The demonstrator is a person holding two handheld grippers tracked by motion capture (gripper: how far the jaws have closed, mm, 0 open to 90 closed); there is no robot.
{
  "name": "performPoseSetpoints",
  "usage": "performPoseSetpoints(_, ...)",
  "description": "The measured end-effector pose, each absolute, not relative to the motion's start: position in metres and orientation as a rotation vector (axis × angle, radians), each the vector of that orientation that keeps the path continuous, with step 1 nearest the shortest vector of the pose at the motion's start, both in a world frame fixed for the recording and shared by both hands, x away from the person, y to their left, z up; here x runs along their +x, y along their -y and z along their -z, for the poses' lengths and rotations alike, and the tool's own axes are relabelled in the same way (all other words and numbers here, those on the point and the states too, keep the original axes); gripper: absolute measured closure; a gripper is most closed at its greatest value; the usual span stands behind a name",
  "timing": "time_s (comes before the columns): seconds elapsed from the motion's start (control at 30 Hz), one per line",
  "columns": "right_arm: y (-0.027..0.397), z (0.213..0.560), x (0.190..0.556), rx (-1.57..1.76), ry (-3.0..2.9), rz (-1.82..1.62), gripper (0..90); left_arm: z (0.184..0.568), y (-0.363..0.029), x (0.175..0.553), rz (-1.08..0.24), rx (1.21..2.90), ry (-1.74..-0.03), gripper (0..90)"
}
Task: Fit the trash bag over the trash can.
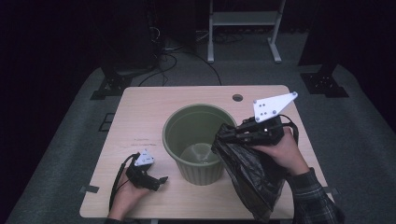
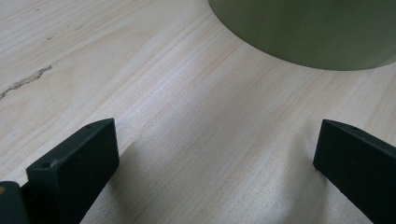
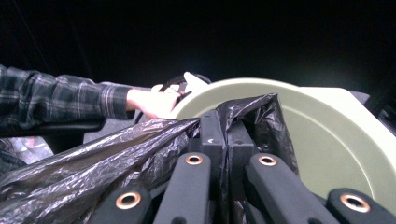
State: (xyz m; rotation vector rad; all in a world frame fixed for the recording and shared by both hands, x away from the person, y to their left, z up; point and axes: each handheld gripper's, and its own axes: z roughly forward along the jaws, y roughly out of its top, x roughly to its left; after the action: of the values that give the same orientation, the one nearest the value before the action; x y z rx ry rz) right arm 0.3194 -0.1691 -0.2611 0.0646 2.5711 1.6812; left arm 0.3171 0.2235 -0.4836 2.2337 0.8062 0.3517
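Observation:
A green plastic bin point(image 1: 198, 140) stands upright in the middle of the wooden table point(image 1: 140, 112). At the bin's right rim my right gripper point(image 1: 225, 135) is shut on the edge of a black plastic bag point(image 1: 252, 175), which hangs down over the table's front right. Seen along that gripper's jaws, the bag point(image 3: 116, 158) is pinched between the two pads, with the bin's rim point(image 3: 299, 107) just beyond. Left of the bin, low over the table, rests my left gripper point(image 1: 160, 182), open and pointing at the bin's base. Between its fingers point(image 2: 74, 163) lies bare wood, and the bin's wall point(image 2: 317, 32) is ahead.
A round cable hole point(image 1: 237, 98) sits near the table's far edge. Beyond the table are dark stands, cables on the floor and a white frame point(image 1: 243, 28). The other hand and plaid sleeve point(image 3: 56, 98) show past the bag in the right gripper view.

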Motion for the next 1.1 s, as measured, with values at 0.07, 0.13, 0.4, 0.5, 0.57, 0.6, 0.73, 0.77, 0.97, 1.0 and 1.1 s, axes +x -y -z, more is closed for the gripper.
performPoseSetpoints(0.07, 0.164, 0.259, 0.323, 0.055, -2.576, -1.698, 89.0, 0.484, -0.223, 0.317, -0.352, 2.234, -0.806, 0.0)
performPoseSetpoints(0.13, 0.158, 0.256, 0.329, 0.046, -2.578, -1.726, 89.0, 0.484, -0.223, 0.317, -0.352, 2.234, -0.806, 0.0)
performPoseSetpoints(0.4, 0.133, 0.246, 0.344, 0.02, -2.588, -1.748, 89.0, 0.484, -0.223, 0.317, -0.351, 2.233, -0.807, 0.0)
performPoseSetpoints(0.5, 0.123, 0.245, 0.351, 0.018, -2.592, -1.752, 89.0, 0.484, -0.223, 0.317, -0.352, 2.233, -0.807, 0.0)
performPoseSetpoints(0.57, 0.116, 0.244, 0.355, 0.021, -2.595, -1.755, 89.0, 0.484, -0.223, 0.317, -0.352, 2.234, -0.806, 0.0)
performPoseSetpoints(0.6, 0.113, 0.243, 0.357, 0.015, -2.599, -1.761, 89.0, 0.484, -0.223, 0.317, -0.352, 2.233, -0.807, 0.0)
performPoseSetpoints(0.73, 0.096, 0.24, 0.365, 0.003, -2.601, -1.784, 89.0, 0.484, -0.223, 0.317, -0.352, 2.233, -0.807, 0.0)
performPoseSetpoints(0.77, 0.092, 0.239, 0.366, -0.001, -2.607, -1.787, 89.0, 0.484, -0.223, 0.317, -0.352, 2.234, -0.807, 0.0)
performPoseSetpoints(0.97, 0.07, 0.233, 0.374, -0.046, -2.612, -1.837, 89.0, 0.484, -0.223, 0.317, -0.352, 2.234, -0.806, 0.0)
performPoseSetpoints(1.0, 0.065, 0.232, 0.376, -0.06, -2.611, -1.845, 89.0, 0.484, -0.223, 0.317, -0.352, 2.234, -0.806, 0.0)
performPoseSetpoints(1.1, 0.053, 0.233, 0.38, -0.075, -2.624, -1.858, 89.0, 0.484, -0.223, 0.317, -0.352, 2.234, -0.805, 0.0)
